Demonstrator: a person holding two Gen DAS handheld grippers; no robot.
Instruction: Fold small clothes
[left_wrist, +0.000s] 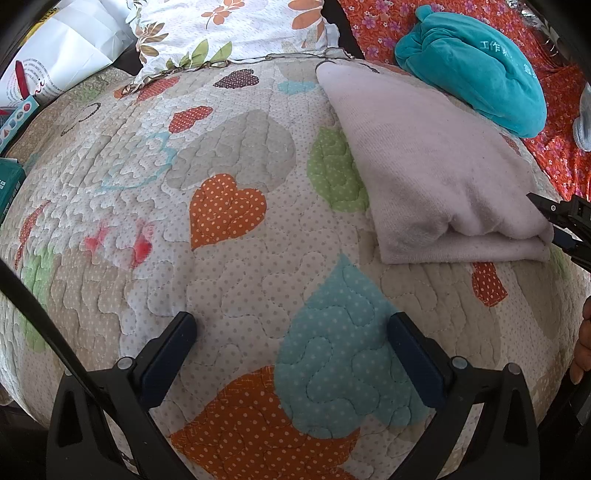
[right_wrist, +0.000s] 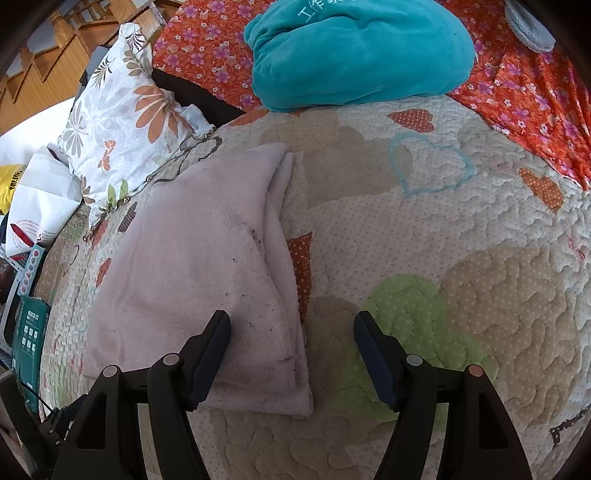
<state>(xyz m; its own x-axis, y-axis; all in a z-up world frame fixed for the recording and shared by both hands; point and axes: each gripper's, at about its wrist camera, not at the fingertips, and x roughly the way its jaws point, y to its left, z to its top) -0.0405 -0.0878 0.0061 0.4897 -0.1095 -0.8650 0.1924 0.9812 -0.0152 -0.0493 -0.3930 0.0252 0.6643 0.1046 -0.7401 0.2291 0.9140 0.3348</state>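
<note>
A pale pink garment (left_wrist: 436, 166) lies folded into a thick rectangle on the heart-patterned quilt (left_wrist: 229, 206). In the left wrist view it sits at the upper right. My left gripper (left_wrist: 291, 332) hovers open over bare quilt to the garment's left, with nothing between its fingers. In the right wrist view my right gripper (right_wrist: 292, 321) stands open across the near right corner of the pink garment (right_wrist: 192, 266). Its left finger is over the cloth, its right finger over the quilt (right_wrist: 443, 240), and the pads do not press on the fabric. The right gripper's tip (left_wrist: 561, 225) shows at the garment's right edge.
A bundled teal garment (right_wrist: 354, 51) lies behind the pink one on an orange floral cloth (right_wrist: 517, 92). A leaf-print pillow (right_wrist: 122, 110) rests at the back left, with a white bag (left_wrist: 62, 48) and boxes (right_wrist: 29, 332) past the quilt's left edge. A hand (left_wrist: 583, 343) shows at the right.
</note>
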